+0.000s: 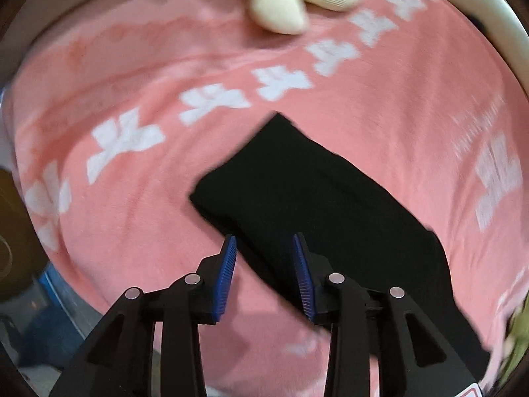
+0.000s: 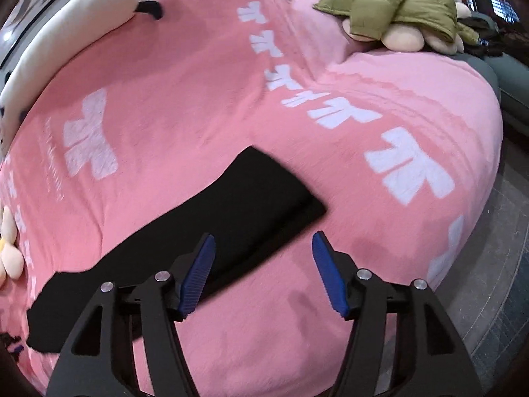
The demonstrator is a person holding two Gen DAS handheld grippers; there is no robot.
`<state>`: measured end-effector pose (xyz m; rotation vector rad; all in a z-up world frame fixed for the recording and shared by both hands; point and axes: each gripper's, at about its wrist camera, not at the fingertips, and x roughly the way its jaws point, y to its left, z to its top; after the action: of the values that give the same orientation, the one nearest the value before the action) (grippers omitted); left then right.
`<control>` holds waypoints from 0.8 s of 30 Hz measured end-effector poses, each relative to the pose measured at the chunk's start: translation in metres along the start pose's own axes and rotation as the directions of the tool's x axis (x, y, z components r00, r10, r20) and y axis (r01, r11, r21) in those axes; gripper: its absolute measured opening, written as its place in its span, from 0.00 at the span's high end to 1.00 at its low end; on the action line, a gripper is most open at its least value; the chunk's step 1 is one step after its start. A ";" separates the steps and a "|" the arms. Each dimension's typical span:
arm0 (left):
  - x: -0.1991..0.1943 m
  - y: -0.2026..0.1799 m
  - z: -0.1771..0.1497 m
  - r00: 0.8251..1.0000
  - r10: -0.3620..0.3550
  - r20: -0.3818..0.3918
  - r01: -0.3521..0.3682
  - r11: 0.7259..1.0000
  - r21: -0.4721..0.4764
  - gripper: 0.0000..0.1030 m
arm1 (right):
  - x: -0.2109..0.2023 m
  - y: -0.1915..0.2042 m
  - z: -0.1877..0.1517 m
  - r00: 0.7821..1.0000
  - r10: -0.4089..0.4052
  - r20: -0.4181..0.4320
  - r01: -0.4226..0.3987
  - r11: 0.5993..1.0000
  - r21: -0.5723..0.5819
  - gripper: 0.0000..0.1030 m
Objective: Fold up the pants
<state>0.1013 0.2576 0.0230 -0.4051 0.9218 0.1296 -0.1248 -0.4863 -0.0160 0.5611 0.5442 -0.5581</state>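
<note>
Black soft-fabric pants (image 1: 317,198), folded flat into a long strip on pink fleece blanket (image 1: 139,248); left gripper (image 1: 266,274) and right gripper (image 2: 264,271) both parted, empty, above near edge; judged light, limp, non-slippery; best pinched at end corners.

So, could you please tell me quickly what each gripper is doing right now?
Left gripper: jaws open, holding nothing, above the black pants.
Right gripper: jaws open, holding nothing.
</note>
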 end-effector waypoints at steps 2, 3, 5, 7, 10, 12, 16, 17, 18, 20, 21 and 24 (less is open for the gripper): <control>-0.008 -0.022 -0.012 1.000 -0.025 0.004 0.025 0.998 0.057 0.66 | 0.010 -0.008 0.013 1.000 0.003 0.005 -0.003 1.000 0.010 0.37; -0.013 -0.040 -0.021 0.999 -0.043 0.010 0.042 0.994 0.098 0.60 | 0.020 -0.012 0.019 1.000 0.006 -0.004 -0.005 1.000 0.027 0.37; -0.017 -0.068 -0.036 0.998 -0.068 0.010 0.065 0.985 0.162 0.51 | 0.045 -0.020 0.029 1.000 -0.001 -0.026 0.002 0.999 0.046 0.37; -0.015 -0.099 -0.053 0.996 -0.088 0.002 0.085 0.969 0.233 0.49 | 0.065 -0.020 0.033 0.998 -0.012 -0.059 0.014 1.000 0.020 0.63; -0.007 -0.136 -0.073 0.998 -0.061 -0.002 0.059 0.942 0.331 0.49 | 0.052 -0.004 0.044 0.995 0.086 -0.048 -0.087 0.996 -0.014 0.88; -0.002 -0.152 -0.082 0.999 -0.052 0.003 0.047 0.925 0.378 0.49 | 0.016 0.014 0.053 0.991 0.121 0.053 -0.114 0.987 -0.113 0.88; 0.014 -0.176 -0.102 0.999 -0.040 -0.024 0.046 0.901 0.431 0.49 | 0.069 -0.017 0.037 0.992 -0.075 -0.103 0.053 0.978 -0.204 0.83; 0.019 -0.179 -0.103 0.998 -0.040 -0.041 0.053 0.903 0.425 0.49 | 0.072 -0.027 0.031 0.991 -0.057 -0.125 0.035 0.985 -0.170 0.76; 0.021 -0.180 -0.105 0.998 -0.040 -0.048 0.057 0.904 0.423 0.49 | 0.060 -0.034 0.027 0.997 -0.014 -0.080 0.005 0.993 -0.121 0.60; 0.024 -0.184 -0.109 0.998 -0.029 -0.059 0.052 0.902 0.429 0.49 | 0.041 -0.037 0.021 0.999 -0.025 -0.022 0.022 0.995 -0.094 0.28; 0.025 -0.185 -0.111 0.998 -0.022 -0.056 0.044 0.898 0.438 0.49 | 0.033 -0.039 0.016 1.000 -0.016 0.011 0.017 0.997 -0.074 0.28; 0.025 -0.189 -0.118 0.999 -0.008 -0.047 0.029 0.888 0.460 0.48 | 0.038 -0.047 0.005 0.998 0.043 -0.044 -0.044 0.999 -0.010 0.28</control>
<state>0.0808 0.0358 -0.0060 0.0272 0.9585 -0.1184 -0.1247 -0.5360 -0.0514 0.5748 0.5747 -0.5022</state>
